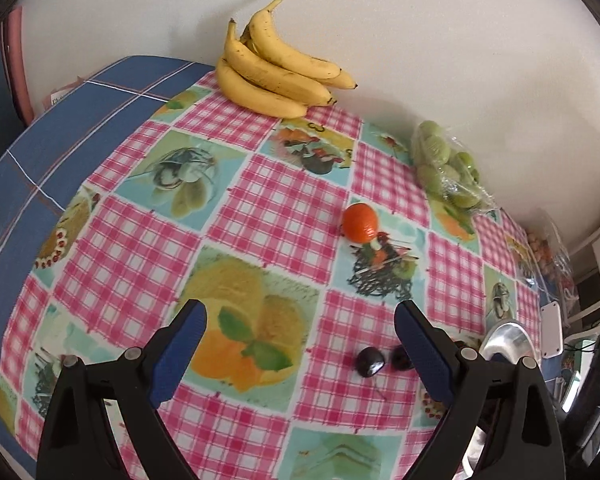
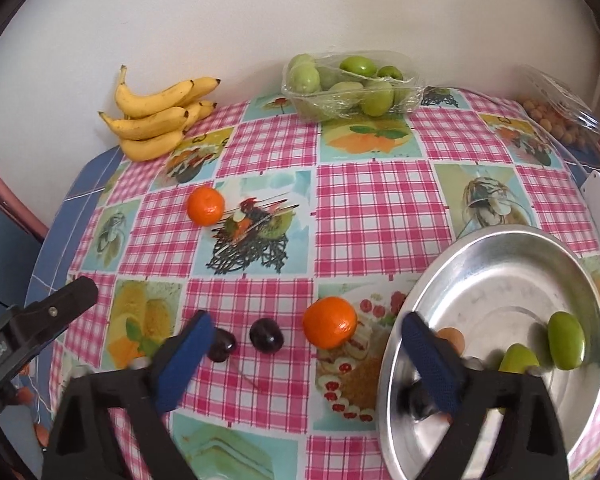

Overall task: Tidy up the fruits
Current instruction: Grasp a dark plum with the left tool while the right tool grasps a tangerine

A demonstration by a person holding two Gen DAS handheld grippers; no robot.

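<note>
Left hand-held gripper [image 1: 300, 322] spread wide, nothing in it, above bench [image 1: 268, 216]. Bananas [image 2: 156, 120] far left by wall, two dark cherries [image 2: 244, 340], poss. plums. Right hand-held gripper [image 2: 310, 332] released too, w/ near orange [image 2: 330, 322] between fingers; metal bowl [image 2: 500, 248] holds two green fruits [image 2: 566, 340].

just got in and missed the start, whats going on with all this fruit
A person is sorting fruit with a hand-held gripper in each hand; both are open and empty. The metal bowl already holds two green plums and a small brownish fruit. Loose on the tablecloth are two oranges, two dark cherries and the bananas. The right hand-held gripper hovers over the cherries and near orange.
</note>
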